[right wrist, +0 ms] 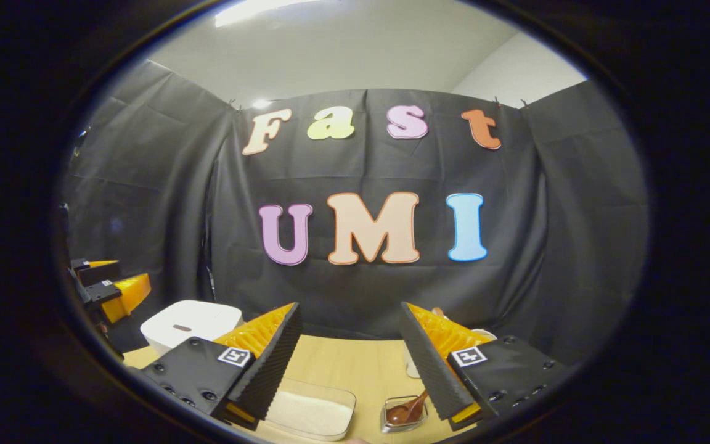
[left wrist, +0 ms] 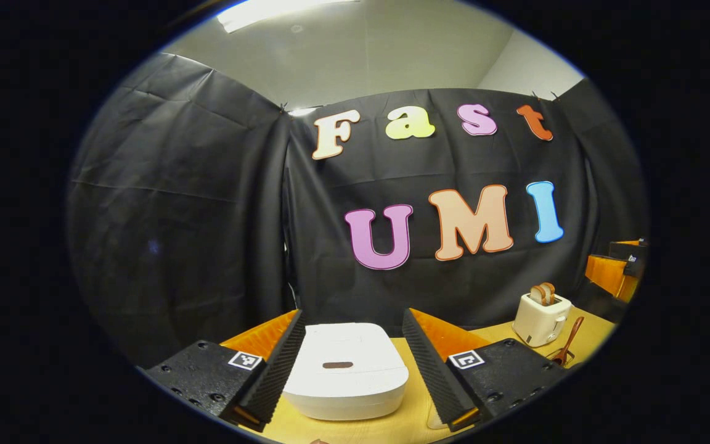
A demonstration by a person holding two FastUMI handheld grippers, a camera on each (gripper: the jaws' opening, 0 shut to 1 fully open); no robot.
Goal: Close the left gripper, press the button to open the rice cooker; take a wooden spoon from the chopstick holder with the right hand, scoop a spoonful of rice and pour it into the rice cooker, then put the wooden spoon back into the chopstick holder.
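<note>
Black cloth hangs behind a pale wooden worktop point(left wrist: 413, 394) under a lit ceiling.

From the left gripper view, the left gripper point(left wrist: 352, 370) hovers with its jaws spread wide, holding nothing; the white rice cooker point(left wrist: 346, 370) sits on the worktop between and beyond them, lid down, with a dark oblong button point(left wrist: 338, 365) on top. To the right stands a white toaster point(left wrist: 540, 319) with slices of bread in it, and near it a wooden spoon point(left wrist: 569, 345) leans upward. The other gripper point(left wrist: 617, 268) shows at the far right edge.

From the right gripper view, the right gripper point(right wrist: 352, 364) is also wide open and empty. Below and between its jaws lies a clear tray of white rice point(right wrist: 312, 410), and just beside that a small clear chopstick holder point(right wrist: 404, 414) with a brown spoon bowl inside. The rice cooker point(right wrist: 191, 324) sits off to the left, with the left gripper point(right wrist: 108, 290) farther left still.
</note>
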